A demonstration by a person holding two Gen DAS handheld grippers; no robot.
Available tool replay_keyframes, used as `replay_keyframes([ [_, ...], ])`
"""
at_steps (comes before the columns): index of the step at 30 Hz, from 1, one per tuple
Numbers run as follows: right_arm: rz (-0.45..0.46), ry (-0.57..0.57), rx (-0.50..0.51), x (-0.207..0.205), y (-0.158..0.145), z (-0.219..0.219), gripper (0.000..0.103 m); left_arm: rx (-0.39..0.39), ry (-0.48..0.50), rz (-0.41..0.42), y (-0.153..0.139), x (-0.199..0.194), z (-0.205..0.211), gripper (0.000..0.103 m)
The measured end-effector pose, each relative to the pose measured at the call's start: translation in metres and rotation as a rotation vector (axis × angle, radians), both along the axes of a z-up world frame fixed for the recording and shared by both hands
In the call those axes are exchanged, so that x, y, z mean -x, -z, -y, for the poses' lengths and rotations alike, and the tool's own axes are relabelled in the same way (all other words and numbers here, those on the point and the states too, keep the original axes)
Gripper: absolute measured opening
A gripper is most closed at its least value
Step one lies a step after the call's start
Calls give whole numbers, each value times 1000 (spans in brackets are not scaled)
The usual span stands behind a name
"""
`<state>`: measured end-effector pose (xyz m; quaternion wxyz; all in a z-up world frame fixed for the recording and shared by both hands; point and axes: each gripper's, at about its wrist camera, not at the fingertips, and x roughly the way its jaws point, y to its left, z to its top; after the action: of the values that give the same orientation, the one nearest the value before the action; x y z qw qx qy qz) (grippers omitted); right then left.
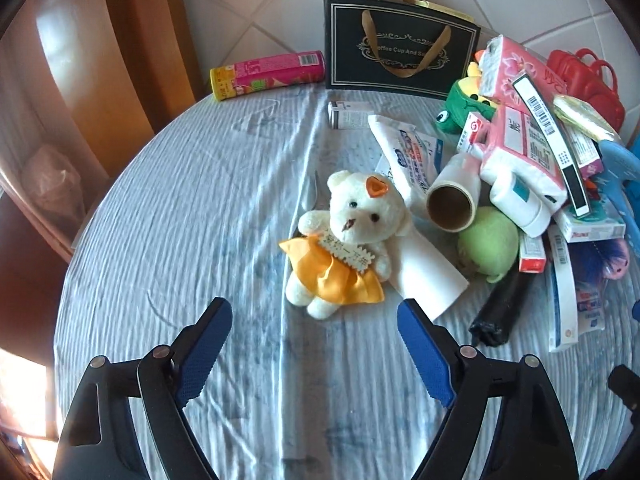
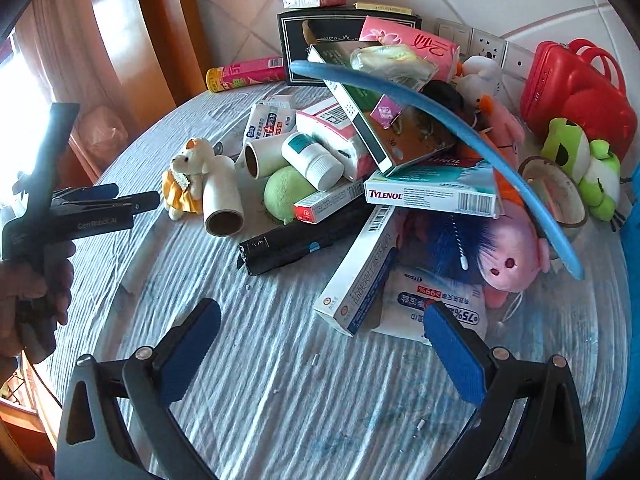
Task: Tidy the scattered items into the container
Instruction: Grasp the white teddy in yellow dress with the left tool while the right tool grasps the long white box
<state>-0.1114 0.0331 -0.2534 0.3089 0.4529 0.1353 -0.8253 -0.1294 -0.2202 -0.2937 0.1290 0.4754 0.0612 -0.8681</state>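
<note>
A white teddy bear in an orange dress (image 1: pixel 352 232) lies on the blue-grey striped cloth (image 1: pixel 180 208), just ahead of my left gripper (image 1: pixel 312 312), which is open with nothing between its fingers. To the bear's right a heap holds a cardboard-core paper roll (image 1: pixel 452 204), a green ball (image 1: pixel 488 244), a black folded umbrella (image 1: pixel 500 312) and boxes. My right gripper (image 2: pixel 322 312) is open and empty above the cloth, close to a long white box (image 2: pixel 356 276) and a wipes pack (image 2: pixel 440 304). A hand holds the left gripper (image 2: pixel 136 198) near the bear (image 2: pixel 188 176).
A black gift bag (image 1: pixel 400 44) stands at the back by the tiled wall, with a pink can (image 1: pixel 268 74) lying to its left. A Tylenol box (image 2: pixel 432 194), pink plush (image 2: pixel 512 256), frog plush (image 2: pixel 580 160), red case (image 2: pixel 576 84) and blue curved strip (image 2: pixel 440 120) crowd the right.
</note>
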Motion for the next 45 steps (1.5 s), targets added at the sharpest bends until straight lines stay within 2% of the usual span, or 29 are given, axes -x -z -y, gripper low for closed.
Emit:
replay_keyframes([
  [5,7,17,-17,10,11,13,103,-6,34,-9,14,36,6,85],
  [9,0,18,-22,14,11,18,103,-47,41,5,26,58,12,83],
  [10,-2,21,-23,15,11,19,103,-65,42,-11,26,60,12,80],
  [11,-5,25,-23,16,11,20,103,-84,46,-22,25,60,12,64],
  [12,-6,32,-23,18,12,20,103,-91,45,-22,24,62,12,55],
  [14,-3,45,-30,22,16,20,103,-84,46,-25,21,61,10,44],
  [19,-3,66,-47,35,28,30,103,-103,31,-66,8,44,11,33],
  [22,-14,68,-77,42,37,38,102,-104,12,-90,-1,26,14,33],
  [25,-7,97,-129,52,50,42,84,-103,16,-109,-9,9,13,33],
  [27,7,111,-151,57,59,44,66,-82,29,-113,-14,2,9,33],
  [31,57,128,-197,67,78,44,48,-85,36,-119,-23,-11,7,33],
  [34,89,151,-178,71,82,36,34,-73,39,-123,-30,-19,3,33],
  [36,108,155,-152,70,79,28,29,-68,42,-130,-36,-25,0,33],
  [45,119,114,-108,49,47,-4,23,-48,78,-135,-55,-40,-20,33],
])
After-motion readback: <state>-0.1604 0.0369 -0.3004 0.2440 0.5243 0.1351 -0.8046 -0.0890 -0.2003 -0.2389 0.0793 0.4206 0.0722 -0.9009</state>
